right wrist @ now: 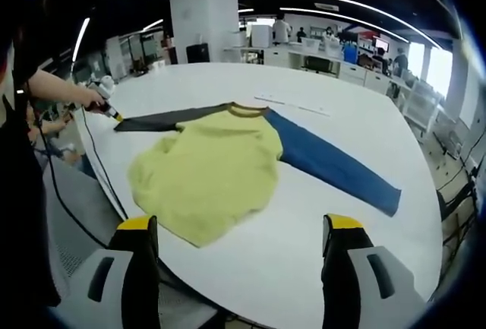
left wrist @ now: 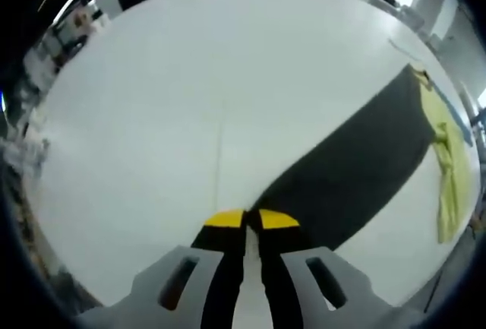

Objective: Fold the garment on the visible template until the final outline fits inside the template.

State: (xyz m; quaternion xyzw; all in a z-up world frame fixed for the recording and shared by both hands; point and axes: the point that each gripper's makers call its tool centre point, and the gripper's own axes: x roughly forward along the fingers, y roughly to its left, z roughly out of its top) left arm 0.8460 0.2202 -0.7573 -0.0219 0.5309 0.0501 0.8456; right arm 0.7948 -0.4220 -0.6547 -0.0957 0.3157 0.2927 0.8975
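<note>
Left gripper [left wrist: 247,218] clenched on dark sleeve [left wrist: 357,162] cuff, sleeve stretching away toward yellow shirt body [right wrist: 209,173]; right gripper [right wrist: 241,230] released, hovering just beside hem.

The garment [right wrist: 209,166] lies spread on the table [right wrist: 334,131], near its front edge, with one sleeve [right wrist: 334,166] stretched rightward.

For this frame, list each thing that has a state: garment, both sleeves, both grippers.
garment: spread on the table, rumpled, unfolded.
dark grey sleeve: stretched out, its end pinched by the left gripper.
blue sleeve: stretched out flat, free.
left gripper: shut on the sleeve end.
right gripper: open, holding nothing.
</note>
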